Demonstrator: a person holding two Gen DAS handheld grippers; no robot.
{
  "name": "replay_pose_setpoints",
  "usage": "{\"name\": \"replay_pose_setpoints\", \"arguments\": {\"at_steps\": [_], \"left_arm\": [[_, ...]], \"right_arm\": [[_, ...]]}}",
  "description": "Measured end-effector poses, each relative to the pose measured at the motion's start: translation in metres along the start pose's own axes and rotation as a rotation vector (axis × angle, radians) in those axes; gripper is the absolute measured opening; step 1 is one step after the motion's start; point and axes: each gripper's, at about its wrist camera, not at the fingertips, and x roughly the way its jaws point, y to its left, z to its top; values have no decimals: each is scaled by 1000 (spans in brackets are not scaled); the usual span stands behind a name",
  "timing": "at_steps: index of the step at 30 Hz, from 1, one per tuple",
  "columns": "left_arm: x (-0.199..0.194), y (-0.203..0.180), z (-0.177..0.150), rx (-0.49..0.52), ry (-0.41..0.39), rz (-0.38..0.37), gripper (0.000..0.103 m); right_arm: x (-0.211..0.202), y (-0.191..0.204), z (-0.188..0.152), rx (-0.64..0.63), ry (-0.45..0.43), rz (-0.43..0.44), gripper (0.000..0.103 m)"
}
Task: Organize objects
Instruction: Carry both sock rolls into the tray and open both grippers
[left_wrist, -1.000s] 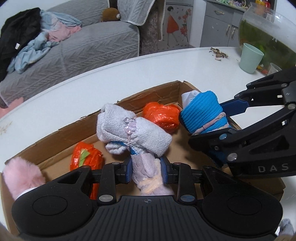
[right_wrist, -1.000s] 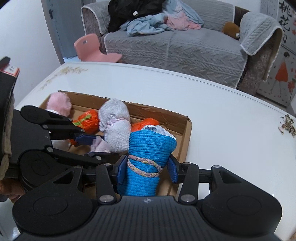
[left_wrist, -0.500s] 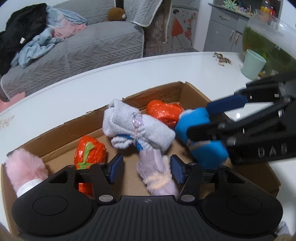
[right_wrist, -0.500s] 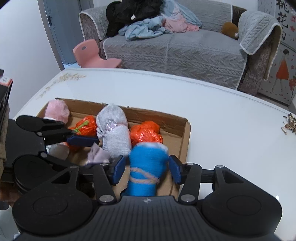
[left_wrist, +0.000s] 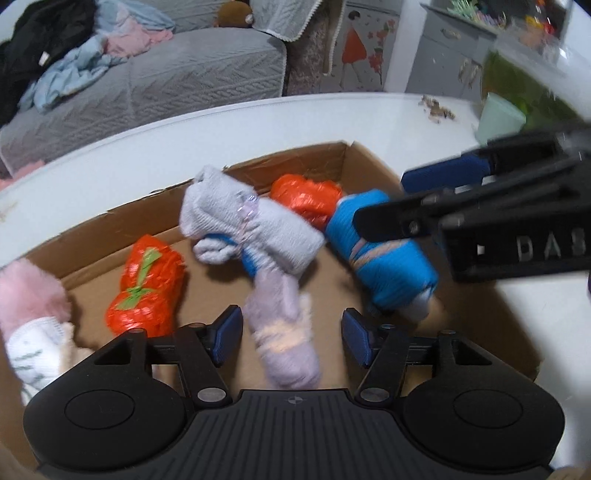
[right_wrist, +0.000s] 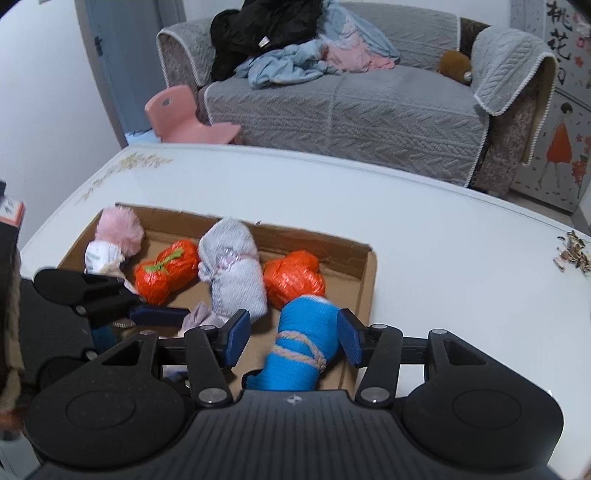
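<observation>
Both grippers stand spread over the box (right_wrist: 364, 273): the lilac roll (left_wrist: 284, 339) lies lengthwise, unpinched, inside the left gripper (left_wrist: 291, 341), the blue roll (right_wrist: 301, 349) likewise inside the right gripper (right_wrist: 293, 341).

Sock bundles (right_wrist: 232, 273) crowd the box (right_wrist: 364, 266); table (right_wrist: 443, 258) beside lies bare.
</observation>
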Motion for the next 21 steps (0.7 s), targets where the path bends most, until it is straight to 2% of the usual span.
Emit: {"name": "replay_pose_setpoints", "arguments": {"at_steps": [5, 9, 13, 18, 21], "left_arm": [[-3, -7, 6, -2, -9, -21, 62], [-13, -6, 3, 14, -8, 14, 65], [-19, -4, -4, 9, 34, 37, 65], [-19, -7, -16, -14, 71, -26, 65], [-13, -9, -15, -22, 52, -70, 66]], "right_arm": [[-2, -1, 2, 9, -11, 11, 48], [-4, 0, 3, 6, -18, 18, 48], [-5, 0, 2, 7, -21, 24, 48], [-7, 5, -3, -16, -9, 18, 48], [-10, 4, -4, -5, -18, 14, 49]]}}
